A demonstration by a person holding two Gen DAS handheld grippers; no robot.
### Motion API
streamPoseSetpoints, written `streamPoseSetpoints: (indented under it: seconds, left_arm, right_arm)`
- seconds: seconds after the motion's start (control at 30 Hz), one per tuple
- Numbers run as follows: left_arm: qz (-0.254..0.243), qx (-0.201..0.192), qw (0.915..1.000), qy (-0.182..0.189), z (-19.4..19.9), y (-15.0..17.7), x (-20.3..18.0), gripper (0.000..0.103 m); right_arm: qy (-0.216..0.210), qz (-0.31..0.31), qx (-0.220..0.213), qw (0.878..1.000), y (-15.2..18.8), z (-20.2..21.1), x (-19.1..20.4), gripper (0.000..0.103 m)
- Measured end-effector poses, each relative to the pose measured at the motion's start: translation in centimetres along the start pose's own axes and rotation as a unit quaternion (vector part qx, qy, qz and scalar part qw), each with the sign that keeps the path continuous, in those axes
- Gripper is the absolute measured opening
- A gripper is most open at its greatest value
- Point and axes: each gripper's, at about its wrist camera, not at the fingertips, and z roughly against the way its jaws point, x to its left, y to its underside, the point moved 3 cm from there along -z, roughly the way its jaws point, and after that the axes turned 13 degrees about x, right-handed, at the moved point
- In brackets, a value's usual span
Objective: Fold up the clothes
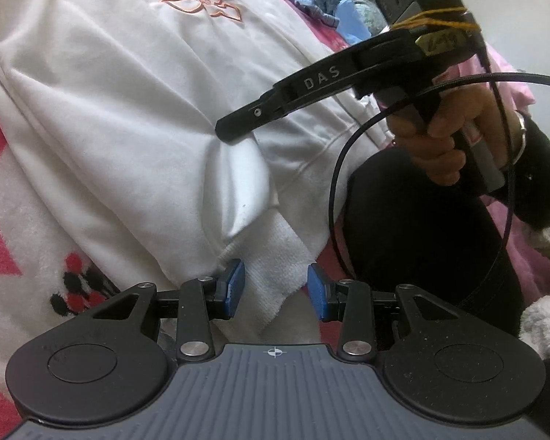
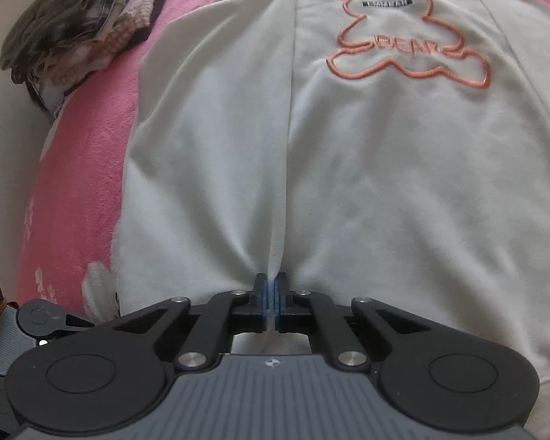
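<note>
Your right gripper (image 2: 272, 295) is pinched tight on a raised ridge of the white sweatshirt (image 2: 385, 168), while your left gripper (image 1: 276, 289) stands with jaws apart, straddling the ribbed hem corner (image 1: 275, 256) without pressing it. From both tongs the garment runs straight ahead, its long axis leading away over the pink blanket (image 2: 91, 154) toward the orange bear outline (image 2: 410, 33). So the right hand, already holding cloth, looks better placed to carry the fold forward along that line.
</note>
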Motion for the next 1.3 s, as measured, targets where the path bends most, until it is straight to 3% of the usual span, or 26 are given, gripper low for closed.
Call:
streamPoseSetpoints:
  seconds: [0.1, 0.2, 0.33, 0.43, 0.53, 0.6, 0.7, 0.73, 0.77, 0.9, 0.97, 1.13, 1.3]
  left_arm:
    - [0.002, -0.004, 1.0000, -0.005, 0.9, 0.5, 0.0, 0.038]
    - [0.024, -0.020, 0.9995, 0.006, 2.6, 1.2, 0.8, 0.037]
    - [0.061, -0.075, 0.9952, -0.013, 6.2, 1.0, 3.1, 0.038]
    - [0.089, -0.125, 0.9855, -0.074, 8.9, 0.1, 5.3, 0.038]
    - [0.108, -0.164, 0.9640, -0.179, 10.8, -1.8, 7.8, 0.038]
    - [0.116, -0.173, 0.9417, -0.264, 11.3, -3.8, 9.7, 0.038]
    - [0.094, -0.176, 0.8966, -0.395, 11.4, -7.1, 12.0, 0.038]
    - [0.085, -0.176, 0.8861, -0.420, 11.2, -8.2, 12.6, 0.038]
    - [0.081, -0.177, 0.8822, -0.429, 11.1, -9.1, 13.2, 0.038]
    - [0.055, -0.179, 0.8997, -0.394, 10.7, -11.0, 13.4, 0.038]
    - [0.029, -0.177, 0.9044, -0.387, 10.2, -11.1, 12.6, 0.038]
    - [0.019, -0.159, 0.9103, -0.382, 8.2, -12.6, 13.3, 0.038]
    - [0.031, -0.174, 0.9055, -0.386, 8.1, -14.2, 14.3, 0.038]
  right_arm:
    - [0.045, 0.029, -0.034, 0.998, 0.1, 2.2, 0.8, 0.017]
    - [0.020, 0.048, -0.062, 0.997, -0.1, 4.0, 2.1, 0.017]
    - [-0.044, 0.081, -0.030, 0.995, 0.2, 2.3, 3.9, 0.017]
    - [-0.049, 0.104, 0.032, 0.993, 1.0, -1.7, 4.9, 0.016]
    - [-0.039, 0.099, 0.052, 0.993, 1.8, -3.7, 4.7, 0.015]
    - [-0.045, 0.093, 0.048, 0.994, 1.8, -3.3, 4.6, 0.015]
    - [-0.056, 0.075, 0.050, 0.994, 1.8, -3.4, 4.0, 0.013]
    - [-0.058, 0.072, 0.049, 0.994, 1.8, -3.4, 3.9, 0.013]
    - [-0.061, 0.068, 0.049, 0.995, 1.8, -3.5, 3.8, 0.013]
    - [-0.070, 0.054, 0.046, 0.995, 1.7, -3.8, 3.5, 0.013]
    - [-0.079, 0.044, 0.045, 0.995, 1.8, -3.8, 3.2, 0.013]
    - [-0.101, 0.023, 0.045, 0.994, 1.8, -3.7, 2.6, 0.013]
    - [-0.106, 0.018, 0.043, 0.993, 2.1, -3.4, 2.2, 0.013]
